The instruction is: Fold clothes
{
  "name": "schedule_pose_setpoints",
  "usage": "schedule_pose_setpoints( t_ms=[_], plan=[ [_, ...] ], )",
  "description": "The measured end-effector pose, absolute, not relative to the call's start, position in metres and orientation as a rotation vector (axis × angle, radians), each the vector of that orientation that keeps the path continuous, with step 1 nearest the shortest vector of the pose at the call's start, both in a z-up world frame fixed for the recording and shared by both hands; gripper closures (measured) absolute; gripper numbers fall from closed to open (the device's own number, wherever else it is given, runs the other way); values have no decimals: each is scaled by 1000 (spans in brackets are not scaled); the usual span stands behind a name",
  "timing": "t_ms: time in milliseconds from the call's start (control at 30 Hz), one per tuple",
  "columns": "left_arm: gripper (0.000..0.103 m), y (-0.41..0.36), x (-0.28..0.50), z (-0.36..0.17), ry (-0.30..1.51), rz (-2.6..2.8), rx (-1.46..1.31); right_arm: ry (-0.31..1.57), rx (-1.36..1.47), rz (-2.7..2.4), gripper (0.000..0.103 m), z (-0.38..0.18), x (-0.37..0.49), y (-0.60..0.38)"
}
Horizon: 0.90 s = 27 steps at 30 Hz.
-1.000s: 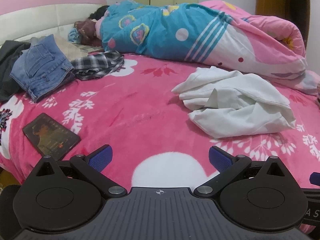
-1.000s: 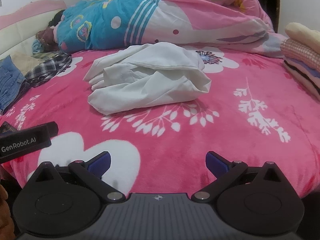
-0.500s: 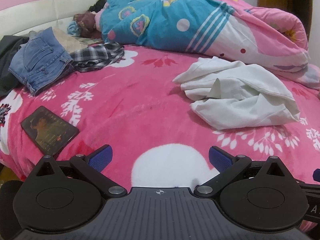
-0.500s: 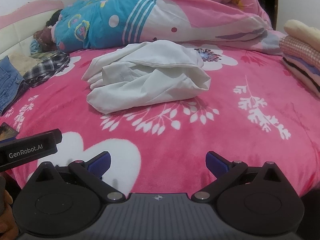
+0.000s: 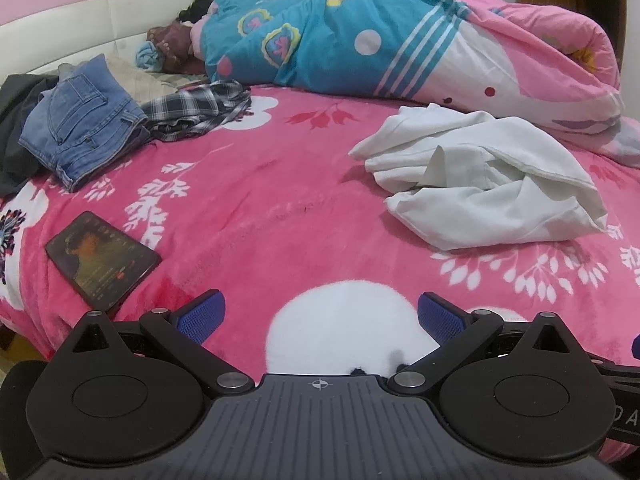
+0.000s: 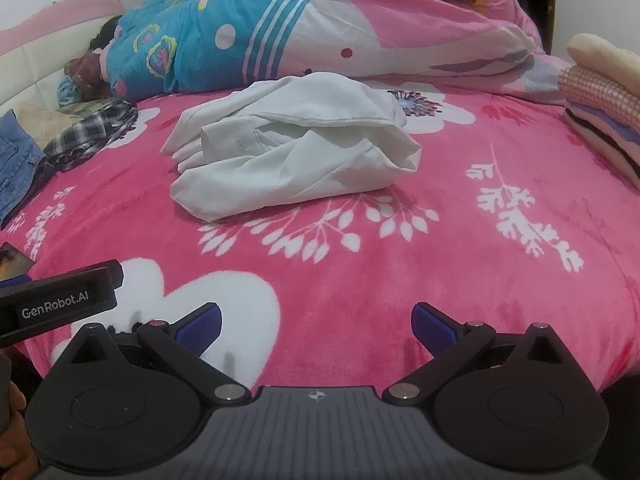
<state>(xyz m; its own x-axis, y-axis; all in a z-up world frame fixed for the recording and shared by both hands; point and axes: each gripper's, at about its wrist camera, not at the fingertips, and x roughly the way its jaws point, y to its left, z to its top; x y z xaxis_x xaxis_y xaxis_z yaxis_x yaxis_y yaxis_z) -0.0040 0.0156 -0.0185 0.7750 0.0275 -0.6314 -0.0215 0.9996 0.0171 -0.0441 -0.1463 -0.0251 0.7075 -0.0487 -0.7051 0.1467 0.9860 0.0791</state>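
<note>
Claws: I hold the left claw (image 5: 319,314) and the right claw (image 6: 316,322) level at the bed's (image 6: 360,280) near edge, both spread wide, gripping nothing.
Shirt: crumpled white shirt (image 6: 288,148) lies mid-bed, well ahead of both claws.
Left side: jeans (image 5: 80,128) and a plaid garment (image 5: 196,110) lie near the headboard.

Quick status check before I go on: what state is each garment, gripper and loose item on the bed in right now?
White shirt: crumpled, unfolded, mid-bed, not gripped.
Jeans: roughly folded, by the headboard.
Plaid garment: bunched, unfolded, touching the jeans.
Stack of clothes: folded, piled at the bed's right edge.
Phone: lying flat, screen lit.
Quilt: heaped over a person lying down.
Left gripper: open, empty.
Right gripper: open, empty.
</note>
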Motion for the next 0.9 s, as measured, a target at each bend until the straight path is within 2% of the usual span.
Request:
schedule_pose_setpoints(
  t_ms=[900],
  plan=[
    [0,20,6,-22,630,-22,-60,751,122,-108,0,-29,-36,-153]
  ],
)
